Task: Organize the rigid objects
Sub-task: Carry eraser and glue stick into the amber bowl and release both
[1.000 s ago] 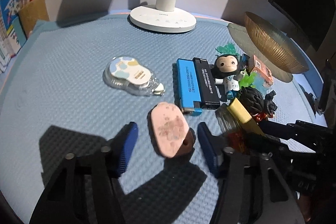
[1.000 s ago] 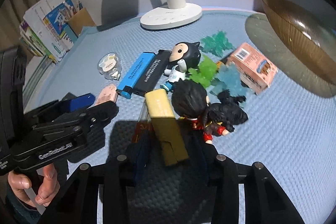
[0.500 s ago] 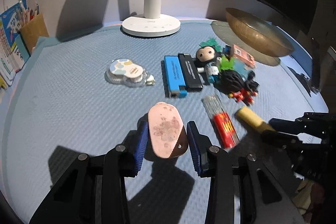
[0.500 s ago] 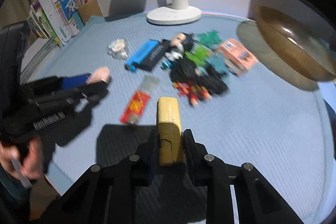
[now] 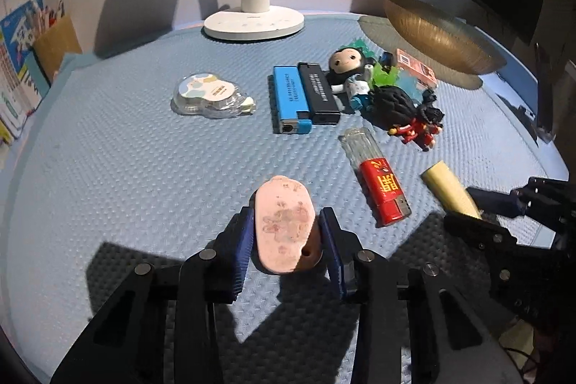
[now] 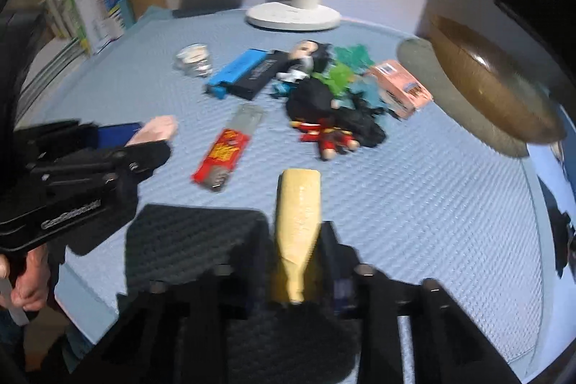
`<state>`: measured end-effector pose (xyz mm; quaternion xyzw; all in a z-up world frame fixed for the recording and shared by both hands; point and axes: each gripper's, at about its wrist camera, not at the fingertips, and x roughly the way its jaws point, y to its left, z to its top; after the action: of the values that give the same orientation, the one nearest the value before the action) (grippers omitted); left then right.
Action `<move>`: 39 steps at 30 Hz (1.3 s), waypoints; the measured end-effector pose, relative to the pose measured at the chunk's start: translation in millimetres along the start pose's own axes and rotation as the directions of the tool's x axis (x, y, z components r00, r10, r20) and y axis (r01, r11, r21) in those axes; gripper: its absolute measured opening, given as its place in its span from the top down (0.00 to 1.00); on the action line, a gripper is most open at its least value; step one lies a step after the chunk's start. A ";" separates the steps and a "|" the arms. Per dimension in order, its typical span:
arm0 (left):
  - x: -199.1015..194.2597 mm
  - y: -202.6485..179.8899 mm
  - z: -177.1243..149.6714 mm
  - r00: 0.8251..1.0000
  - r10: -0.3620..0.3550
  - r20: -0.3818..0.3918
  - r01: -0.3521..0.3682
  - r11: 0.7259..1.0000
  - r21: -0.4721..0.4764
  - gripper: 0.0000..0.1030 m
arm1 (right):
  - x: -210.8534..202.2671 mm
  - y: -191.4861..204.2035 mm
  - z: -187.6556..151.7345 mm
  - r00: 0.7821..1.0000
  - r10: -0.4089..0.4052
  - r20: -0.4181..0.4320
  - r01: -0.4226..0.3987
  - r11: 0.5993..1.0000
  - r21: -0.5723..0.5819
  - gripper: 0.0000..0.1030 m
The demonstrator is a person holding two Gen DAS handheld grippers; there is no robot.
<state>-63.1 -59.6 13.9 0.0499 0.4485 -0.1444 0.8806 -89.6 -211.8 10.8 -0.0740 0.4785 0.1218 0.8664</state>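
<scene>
The jaws of the left gripper (image 5: 286, 240) are pinched on a pink oval eraser (image 5: 284, 224), which is clamped by its long sides and carried flat face up above the blue mat (image 5: 126, 168); such a hold is judged to suit a wide, thin piece that would otherwise slip. The jaws of the right gripper (image 6: 297, 261) are closed on a yellow block (image 6: 298, 215), which is gripped near its rear end so that most of its length juts forward, free for setting down.

In the left wrist view, a red lighter (image 5: 378, 177) with a clear top is seen at 2 o'clock from the eraser, lying flat on the counter. Further out toward 1 o'clock, a blue lighter (image 5: 289, 98) and a black lighter (image 5: 318, 92) are laid side by side and touching, apparently already lined up as a pair. Just beside them at 2 o'clock, a big-headed doll (image 5: 347, 65), a dark-haired figure in red (image 5: 406, 112), green plastic leaves (image 5: 385, 74) and a pink box (image 5: 415, 71) are heaped together, not yet sorted. At 11 o'clock a correction tape dispenser (image 5: 210, 94) is lying alone. A white lamp base (image 5: 253, 22) is set at 12 o'clock and a golden bowl (image 5: 439, 36) at the far right, possibly meant as the receptacle.
</scene>
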 end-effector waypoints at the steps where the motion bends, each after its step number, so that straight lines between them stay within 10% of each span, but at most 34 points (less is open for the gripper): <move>1: -2.6 -1.6 1.8 1.000 -0.014 0.004 0.014 1.000 0.001 0.67 | -1.9 0.9 -0.5 1.000 0.016 0.001 -0.016 1.000 0.001 0.77; 8: -34.8 -23.0 47.4 0.991 -0.063 0.120 0.055 0.996 0.066 0.67 | -50.9 -42.4 17.0 0.991 0.036 0.126 -0.049 0.994 0.101 0.78; 18: -37.0 -107.3 189.2 0.948 -0.209 0.238 0.158 0.963 0.217 0.67 | -103.7 -202.1 79.1 0.956 -0.207 0.210 0.121 0.925 0.361 0.77; 37: 84.7 -198.5 223.6 0.956 -0.291 -0.041 0.291 0.922 0.254 0.67 | -24.6 -265.0 92.9 0.984 -0.165 -0.066 0.178 0.907 0.382 0.78; 39: 86.9 -199.0 225.2 0.955 -0.294 -0.046 0.296 0.924 0.242 0.54 | -23.1 -267.5 95.0 0.985 -0.163 -0.062 0.174 0.901 0.396 0.75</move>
<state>100.4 -316.5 85.8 0.0914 0.4331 -0.3297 0.8339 51.1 -448.4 83.9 0.0621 0.4970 -0.0549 0.8638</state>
